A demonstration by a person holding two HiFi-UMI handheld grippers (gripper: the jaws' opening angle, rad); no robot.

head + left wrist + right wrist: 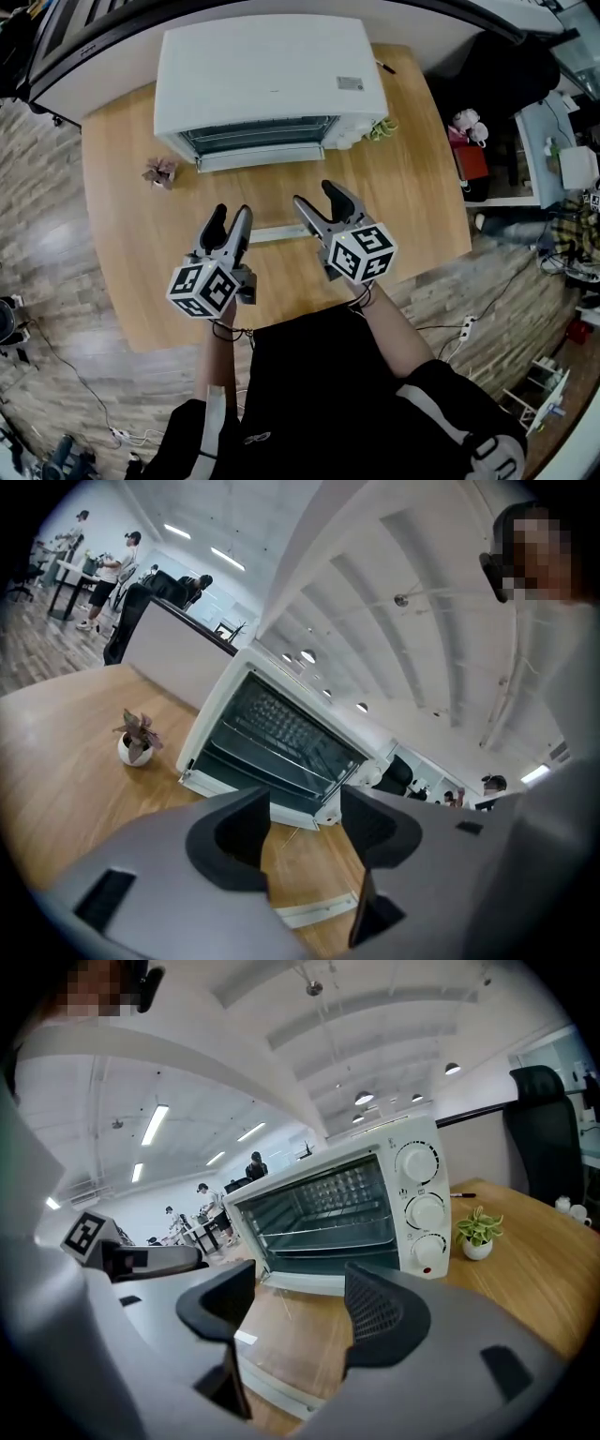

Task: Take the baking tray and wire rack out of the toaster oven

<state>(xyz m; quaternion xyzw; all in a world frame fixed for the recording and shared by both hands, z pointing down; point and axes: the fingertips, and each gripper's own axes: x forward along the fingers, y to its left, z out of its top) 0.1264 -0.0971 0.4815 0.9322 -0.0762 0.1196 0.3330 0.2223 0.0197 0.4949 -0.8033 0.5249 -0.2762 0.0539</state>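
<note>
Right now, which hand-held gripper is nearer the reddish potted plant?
Left. The left hand-held gripper is down-right of the reddish potted plant in the head view; the right hand-held gripper lies farther right.

Oven (pixel 267 70) on table (pixel 122 244), seen from above.
Left gripper (pixel 232 209) and right gripper (pixel 313 192), jaws apart, hang by its open door (pixel 277 232).

The toaster oven (pixel 272 70) stands open at twelve o'clock. Its lowered glass door (pixel 281 1335) lies level across the approach, so the way in passes over the door handle (pixel 277 232). A purple potted plant (pixel 159 172) stands at ten o'clock and a green potted plant (pixel 380 128) at one. Bare table (pixel 122 272) lies at nine.
</note>
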